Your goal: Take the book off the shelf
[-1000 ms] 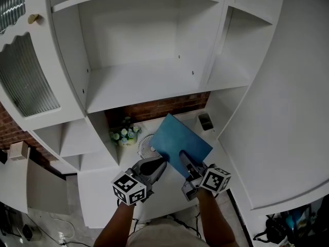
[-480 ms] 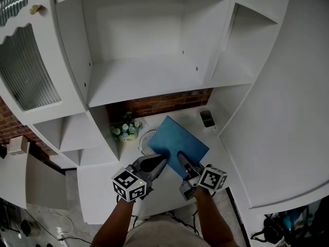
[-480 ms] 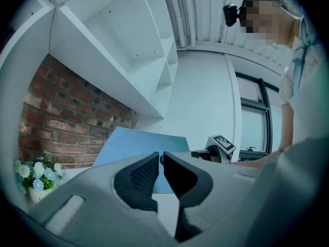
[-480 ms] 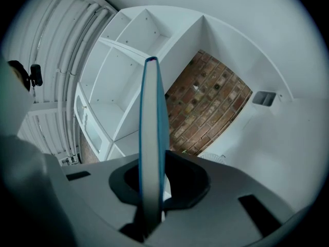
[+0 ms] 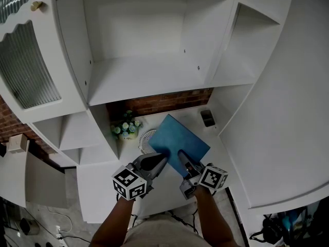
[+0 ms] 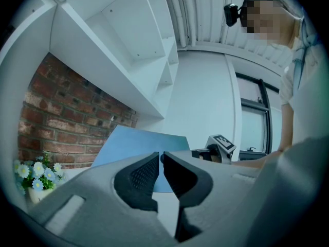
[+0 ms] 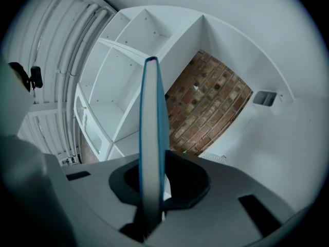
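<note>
Barely shifted, the thin blue book [image 5: 177, 139] stays clamped in the right gripper [image 5: 181, 154] fingers below the white shelf [image 5: 149, 81], the left gripper [image 5: 164, 160] fingers together and empty; setting it down likely comes next.

- Our left gripper [image 5: 162, 158]: grey moulded shell, two dark curved jaws; up close its pads [image 6: 143, 173] show a fine dotted grid.
- Our right gripper [image 5: 181, 154]: the same grey shell, with dark lining round a rounded recess and rectangular slots [image 7: 254, 208] cut into the casing.
- Each gripper carries a white cube printed with black square markers: left cube [image 5: 129, 183], right cube [image 5: 214, 177].
- Worn: pale top [image 5: 157, 236], short light sleeve [image 6: 297, 68], forearms uncovered.
- Small black camera [image 6: 232, 14] mounted at the head.
</note>
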